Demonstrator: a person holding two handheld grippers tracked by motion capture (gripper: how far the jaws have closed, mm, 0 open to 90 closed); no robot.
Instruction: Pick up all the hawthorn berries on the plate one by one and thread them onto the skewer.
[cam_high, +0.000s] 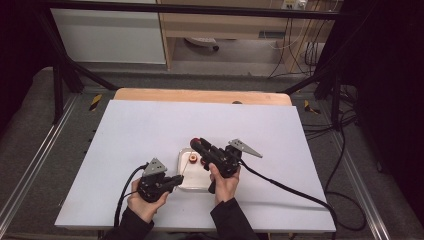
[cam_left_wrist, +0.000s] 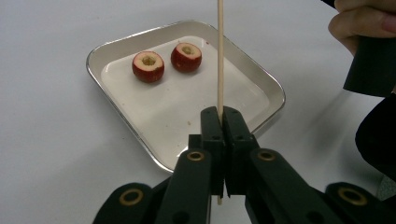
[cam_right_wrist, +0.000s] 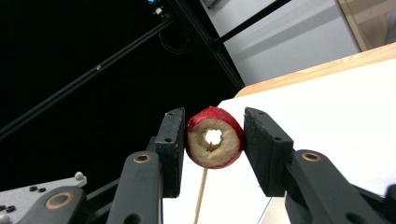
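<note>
My left gripper (cam_left_wrist: 223, 114) is shut on a thin wooden skewer (cam_left_wrist: 220, 56) that stands upright over a shallow metal tray (cam_left_wrist: 116, 46). Two red cored fruits (cam_left_wrist: 148, 66) (cam_left_wrist: 187, 57) lie at the tray's far end. My right gripper (cam_right_wrist: 214, 140) is shut on a third red cored fruit (cam_right_wrist: 215, 148), hole facing the camera, with the skewer's (cam_right_wrist: 201, 196) tip just beneath it. In the high view the left gripper (cam_high: 176, 181) sits at the tray's (cam_high: 192, 185) left edge. The right gripper (cam_high: 196, 143) hovers above the tray's far end.
The tray lies near the front of a white tabletop (cam_high: 150, 130) with a wooden strip (cam_high: 200, 95) along its back edge. Cables (cam_high: 295, 192) trail over the table's right front. A black frame and floor cables surround the table.
</note>
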